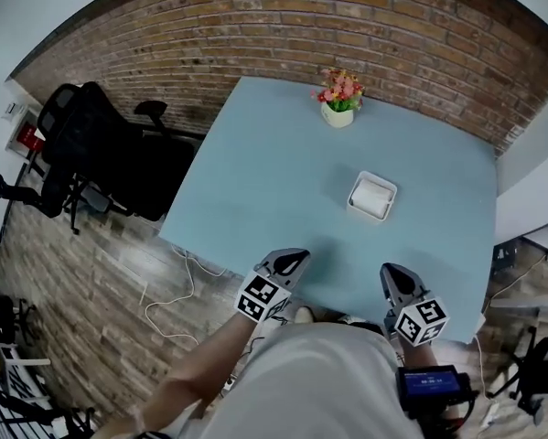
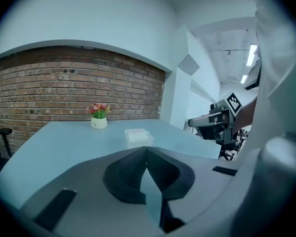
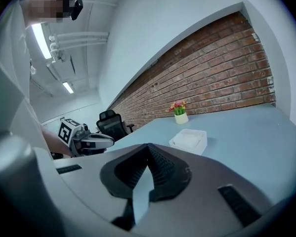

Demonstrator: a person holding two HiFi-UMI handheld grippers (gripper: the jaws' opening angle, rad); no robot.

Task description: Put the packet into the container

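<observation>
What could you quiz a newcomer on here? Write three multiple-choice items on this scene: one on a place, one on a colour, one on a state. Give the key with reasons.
1. Where does the flower pot stand?
A: beyond the white container, near the table's far edge
B: inside the container
C: at the table's near edge

2. What colour is the table top?
A: red
B: light blue
C: black

3. How do the left hand-held gripper's jaws stand?
A: wide apart
B: shut on the flower pot
C: shut, with nothing between them

Key:
1 A, since the head view shows the pot past the container, toward the brick wall.
2 B, since the top looks pale blue in every view.
3 C, since the left gripper view shows the jaws meeting with nothing between them.
</observation>
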